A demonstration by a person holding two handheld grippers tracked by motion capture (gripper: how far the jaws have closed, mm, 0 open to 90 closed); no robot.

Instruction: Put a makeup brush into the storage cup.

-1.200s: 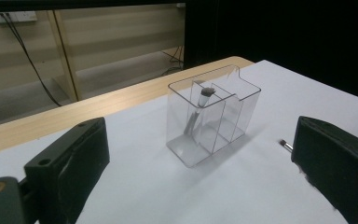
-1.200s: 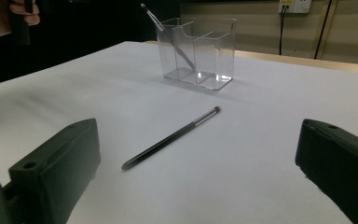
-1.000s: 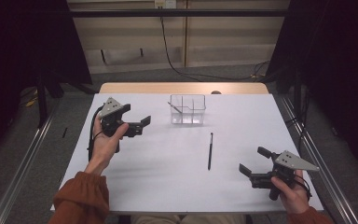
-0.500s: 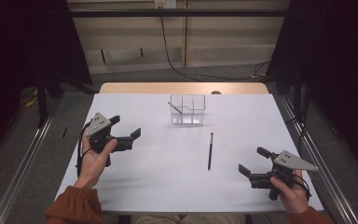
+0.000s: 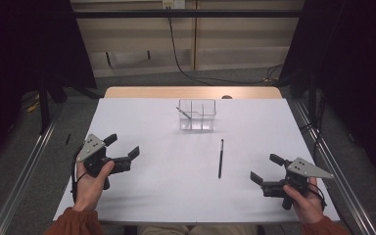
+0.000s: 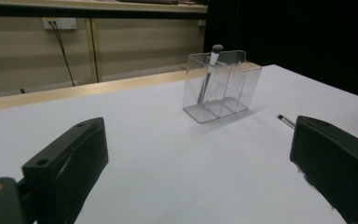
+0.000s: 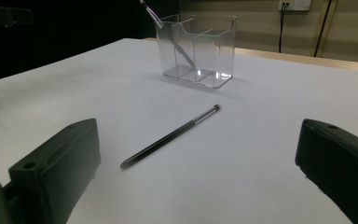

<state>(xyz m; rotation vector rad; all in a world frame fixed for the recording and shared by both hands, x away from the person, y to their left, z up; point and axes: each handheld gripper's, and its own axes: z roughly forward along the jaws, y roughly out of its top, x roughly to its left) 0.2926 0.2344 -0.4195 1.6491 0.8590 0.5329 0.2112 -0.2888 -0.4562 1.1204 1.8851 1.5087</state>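
Note:
A clear plastic organiser (image 5: 197, 115) with compartments stands at the table's far middle, and a thin brush (image 6: 208, 72) leans in one end compartment. A second dark brush (image 5: 221, 157) lies flat on the white table (image 5: 176, 196), nearer me and right of centre. My left gripper (image 5: 122, 146) hovers open at the left side, empty. Over the front right corner my right gripper (image 5: 267, 168) stands open and empty, the lying brush (image 7: 170, 136) just ahead of its jaws. The organiser (image 7: 197, 48) shows beyond it.
A wooden strip (image 5: 191, 92) edges the table's far side. Metal rails (image 5: 19, 181) run along the floor on both sides. A wall with a socket and a hanging cable (image 5: 176, 34) stands behind.
My left gripper has drawn back from near the organiser toward me and to the left, staying open. The right gripper and both brushes have not moved.

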